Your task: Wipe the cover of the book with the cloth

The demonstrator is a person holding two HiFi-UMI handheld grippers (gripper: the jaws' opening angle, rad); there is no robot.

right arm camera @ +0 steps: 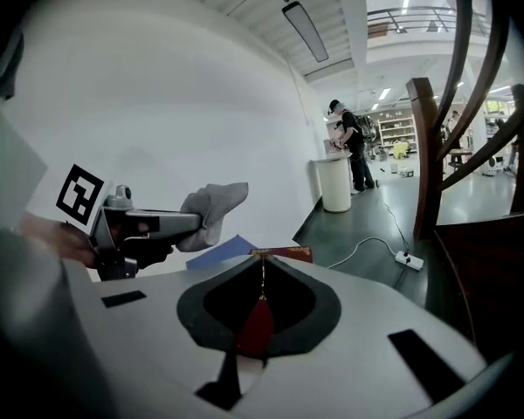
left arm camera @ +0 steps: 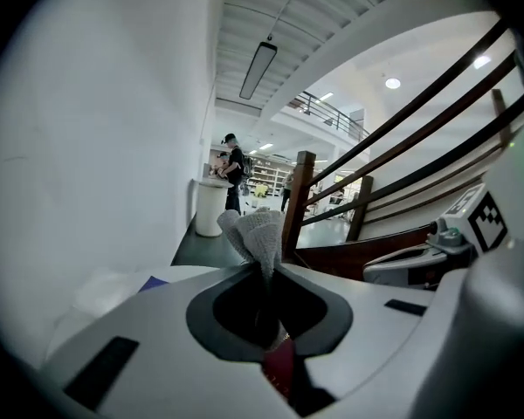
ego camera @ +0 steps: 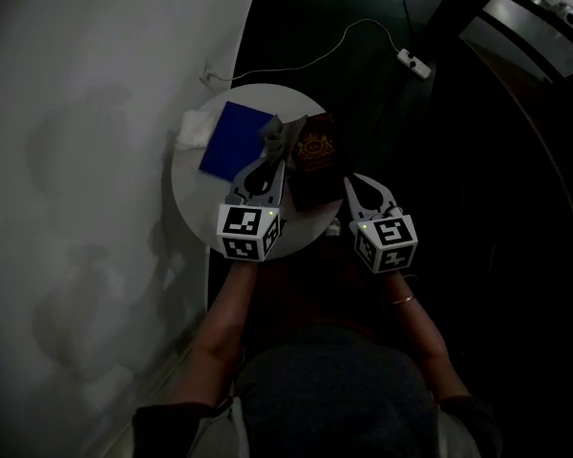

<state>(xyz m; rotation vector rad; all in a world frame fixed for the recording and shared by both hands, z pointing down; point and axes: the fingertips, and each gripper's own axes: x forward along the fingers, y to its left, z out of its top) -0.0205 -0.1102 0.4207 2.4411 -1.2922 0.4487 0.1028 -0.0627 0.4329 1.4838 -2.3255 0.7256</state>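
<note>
A dark red book (ego camera: 315,156) with a gold emblem lies on the small round white table (ego camera: 196,198). My left gripper (ego camera: 273,153) is shut on a bunched grey cloth (ego camera: 275,134), which sits at the book's left edge. The cloth (left arm camera: 258,232) sticks up past the shut jaws in the left gripper view, with red cover (left arm camera: 279,367) showing below them. At the book's right edge my right gripper (ego camera: 351,184) is shut on the book; the red book (right arm camera: 284,253) runs out beyond its closed tips (right arm camera: 263,262). The left gripper (right arm camera: 148,225) and cloth (right arm camera: 211,203) show there too.
A blue book (ego camera: 234,139) lies on the table left of the red one, beside a white cloth (ego camera: 193,132) at the table's left rim. A white wall stands at left. A cable and power strip (ego camera: 413,62) lie on the dark floor; stair rails (left arm camera: 402,147) rise at right.
</note>
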